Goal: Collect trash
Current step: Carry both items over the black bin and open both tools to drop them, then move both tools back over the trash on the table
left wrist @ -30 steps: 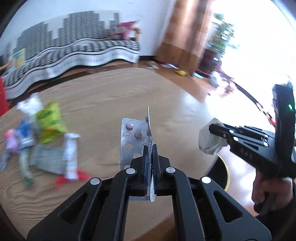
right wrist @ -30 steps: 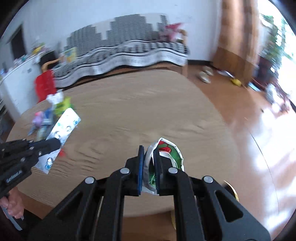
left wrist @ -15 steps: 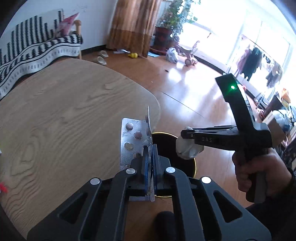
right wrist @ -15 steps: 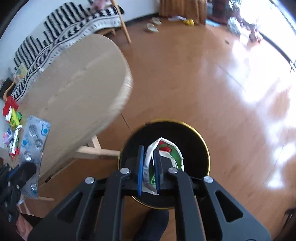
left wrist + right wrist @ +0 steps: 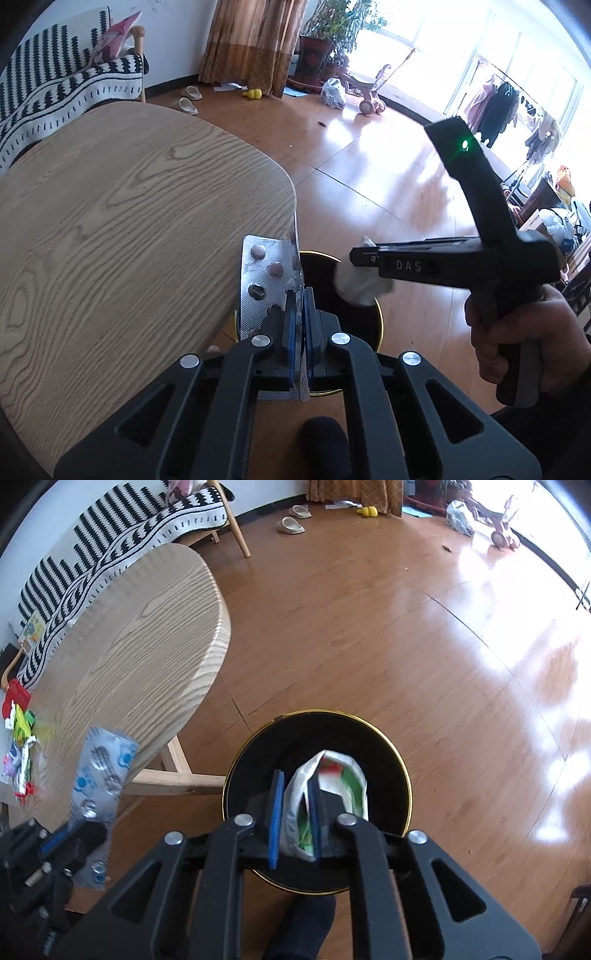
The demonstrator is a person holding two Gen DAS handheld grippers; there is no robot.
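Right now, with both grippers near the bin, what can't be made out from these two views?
- Bin contents: in the right wrist view the wrapper and right gripper cover its dark inside.
- Bin in the left wrist view: mostly hidden behind the pill pack and left gripper.
- Whether the wrapper is still pinched: its edges are blurred.
- Trash pile on the table: small, blurred, cut by the left edge.

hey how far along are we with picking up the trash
Partway. The right gripper is over the bin; its jaws have just been opening, and the wrapper between them looks freed to drop. The left gripper is shut on a blister pack beside the bin, so that goes in next. Several wrappers are left on the table.
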